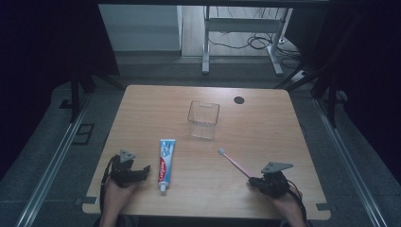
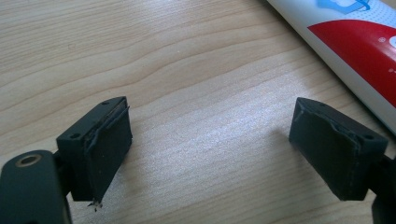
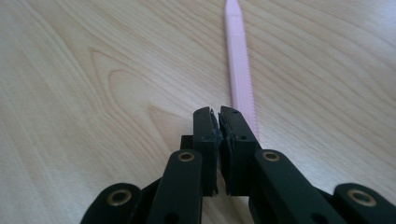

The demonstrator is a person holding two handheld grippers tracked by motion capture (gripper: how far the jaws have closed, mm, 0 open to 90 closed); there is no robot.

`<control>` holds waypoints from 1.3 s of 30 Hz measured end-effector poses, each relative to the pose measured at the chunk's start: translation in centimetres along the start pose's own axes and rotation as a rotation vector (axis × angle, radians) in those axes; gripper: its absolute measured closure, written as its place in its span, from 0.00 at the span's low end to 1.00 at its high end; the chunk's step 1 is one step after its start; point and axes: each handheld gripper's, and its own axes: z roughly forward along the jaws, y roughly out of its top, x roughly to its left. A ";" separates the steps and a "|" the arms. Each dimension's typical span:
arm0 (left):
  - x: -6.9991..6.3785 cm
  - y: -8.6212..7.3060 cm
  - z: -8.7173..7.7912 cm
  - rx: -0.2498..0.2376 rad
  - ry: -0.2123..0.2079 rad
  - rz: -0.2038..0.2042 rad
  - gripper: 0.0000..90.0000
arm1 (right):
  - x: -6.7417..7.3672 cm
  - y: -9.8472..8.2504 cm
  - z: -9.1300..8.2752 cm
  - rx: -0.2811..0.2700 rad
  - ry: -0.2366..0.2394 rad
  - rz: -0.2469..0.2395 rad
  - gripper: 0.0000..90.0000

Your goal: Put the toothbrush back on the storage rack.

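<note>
The right claw [image 3: 219, 116] is sitting closed, pads together, empty, with the pink toothbrush [image 3: 240, 65] lying just beside at its one o'clock on the table [image 1: 265, 123]. The left claw [image 2: 210, 140] is gaping open, toothpaste tube [image 2: 359, 51] at two o'clock.

In the left gripper view, the red, white and blue toothpaste tube [image 2: 359, 51] is cut off by the top and right edges, so its cap and print go unseen. In the right gripper view, the pink plastic toothbrush [image 3: 240, 70] passes behind the closed jaws, hiding its near end; whether the jaws touch it cannot be told. Its bristles [image 1: 221, 151] are too small to make out in the high view.
</note>
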 end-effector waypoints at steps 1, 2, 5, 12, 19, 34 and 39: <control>0.0 0.0 0.0 0.000 0.000 0.000 0.14 | 0.0 0.0 0.0 0.000 0.000 0.000 0.94; 0.0 0.0 0.0 0.000 0.000 0.000 0.15 | -0.2 0.0 0.0 -0.002 -0.003 0.003 0.94; 0.0 0.0 0.0 0.000 0.000 0.000 0.14 | -0.8 -0.2 -0.2 -0.005 -0.018 0.013 0.94; 0.0 0.0 0.0 0.000 0.000 0.000 0.14 | -1.7 -0.3 -0.5 -0.010 -0.026 0.032 0.95; 0.0 0.0 0.0 0.000 0.000 0.000 0.15 | -1.5 -0.1 -0.9 -0.019 -0.015 0.016 0.95; 0.0 0.0 0.0 0.000 0.000 -0.002 0.15 | -1.9 1.6 -1.1 0.060 -0.005 -0.017 0.86; 0.0 0.0 0.0 0.001 0.000 -0.005 0.15 | -2.4 2.6 -0.8 0.117 0.000 -0.008 0.84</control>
